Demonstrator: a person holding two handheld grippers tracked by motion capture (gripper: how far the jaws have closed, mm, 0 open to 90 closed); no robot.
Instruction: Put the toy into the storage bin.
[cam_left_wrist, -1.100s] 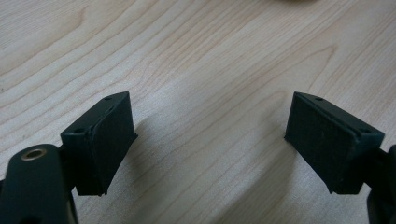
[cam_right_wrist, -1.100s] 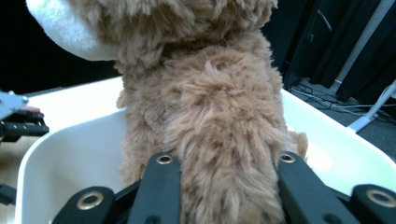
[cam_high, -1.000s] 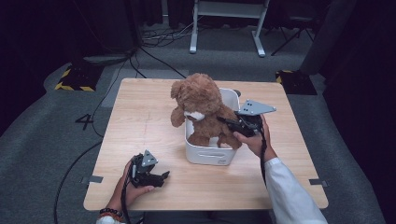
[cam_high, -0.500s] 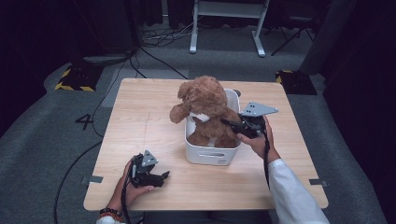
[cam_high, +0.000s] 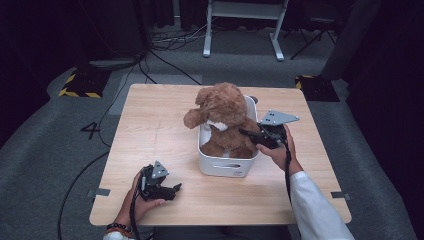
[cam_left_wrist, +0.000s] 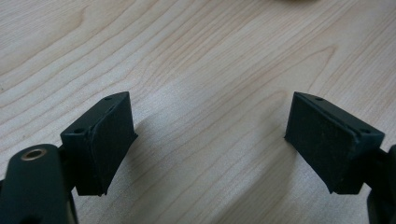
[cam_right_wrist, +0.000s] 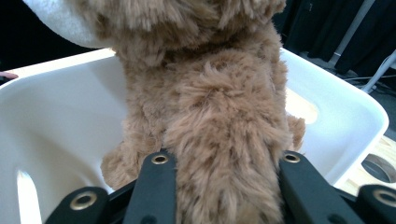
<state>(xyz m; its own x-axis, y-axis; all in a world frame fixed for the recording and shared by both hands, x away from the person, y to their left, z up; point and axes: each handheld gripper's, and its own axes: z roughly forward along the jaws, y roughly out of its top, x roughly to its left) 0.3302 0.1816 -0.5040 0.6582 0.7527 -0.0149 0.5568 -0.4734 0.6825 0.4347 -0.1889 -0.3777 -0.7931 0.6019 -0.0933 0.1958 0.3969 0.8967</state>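
The left gripper (cam_high: 172, 190) rests on the near part of the wooden table (cam_high: 150, 130), jaws apart with nothing between. Farther in, the right gripper (cam_high: 248, 134), its jaws just easing wider, clamps a limb of the brown teddy bear (cam_high: 222, 117) sitting in the white bin (cam_high: 225, 165). A painted "4" (cam_high: 91, 130) marks the grey floor at the left

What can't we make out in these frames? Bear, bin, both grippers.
- Teddy bear, right gripper view: head cut off by the top edge; the paw between the jaws runs off the bottom edge, so pad contact is hidden by fur.
- White bin, high view: its floor is hidden by the bear.
- Right gripper, high view: jaw tips too small and dark against the fur.
- Left gripper, left gripper view: body cut off by the bottom edge.
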